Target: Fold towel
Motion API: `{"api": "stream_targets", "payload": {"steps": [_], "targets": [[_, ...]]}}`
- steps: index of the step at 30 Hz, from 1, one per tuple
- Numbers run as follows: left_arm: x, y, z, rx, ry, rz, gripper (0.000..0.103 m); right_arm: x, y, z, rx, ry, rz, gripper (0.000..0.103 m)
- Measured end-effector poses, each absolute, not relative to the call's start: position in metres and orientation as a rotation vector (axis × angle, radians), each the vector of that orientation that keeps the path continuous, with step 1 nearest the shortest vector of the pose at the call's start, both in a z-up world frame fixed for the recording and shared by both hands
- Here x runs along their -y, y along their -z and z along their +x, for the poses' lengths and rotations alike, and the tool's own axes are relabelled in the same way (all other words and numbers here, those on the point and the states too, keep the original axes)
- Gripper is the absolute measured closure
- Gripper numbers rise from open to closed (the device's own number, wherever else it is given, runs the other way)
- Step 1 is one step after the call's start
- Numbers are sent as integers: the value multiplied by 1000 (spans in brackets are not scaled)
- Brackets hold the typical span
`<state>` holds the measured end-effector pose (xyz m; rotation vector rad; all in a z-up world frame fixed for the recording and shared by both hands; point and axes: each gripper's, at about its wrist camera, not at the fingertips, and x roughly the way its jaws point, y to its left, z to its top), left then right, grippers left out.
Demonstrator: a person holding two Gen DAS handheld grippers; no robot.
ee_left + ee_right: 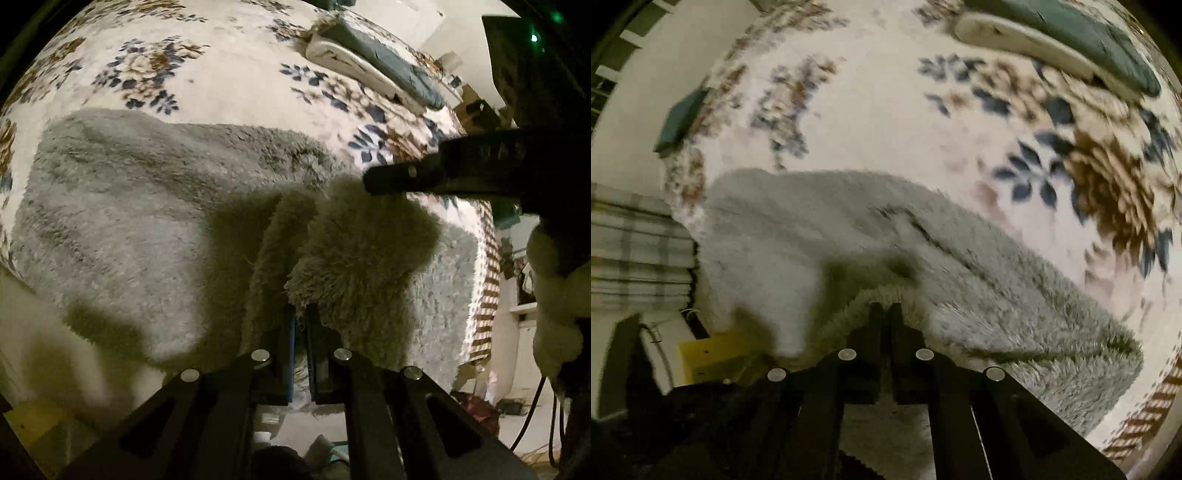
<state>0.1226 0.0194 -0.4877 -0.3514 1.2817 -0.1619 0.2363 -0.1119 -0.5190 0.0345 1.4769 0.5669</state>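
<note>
Your left gripper [300, 314] clamped on lifted edge of grey towel [147, 221]; your right gripper [885, 310] pinching same towel's near edge; towel lies on floral blanket [229, 74], near side raised.

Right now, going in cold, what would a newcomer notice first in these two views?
First, the shaggy grey towel spread over a floral blanket, filling the middle of both views. Next, both grippers pinching it: the left gripper shut on a lifted fold at bottom centre, the right gripper shut on the near edge. Last, a dark green cushion lies on the blanket at top right.
</note>
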Motion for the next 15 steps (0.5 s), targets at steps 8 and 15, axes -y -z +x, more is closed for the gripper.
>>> {"api": "stream_targets", "payload": {"steps": [8, 15], "targets": [[-33, 550, 145, -1458, 101, -346, 94, 64, 562, 263, -1503, -590, -121, 103], [-51, 523, 138, -1446, 142, -410, 33, 172, 537, 245, -1439, -490, 404, 27]]}}
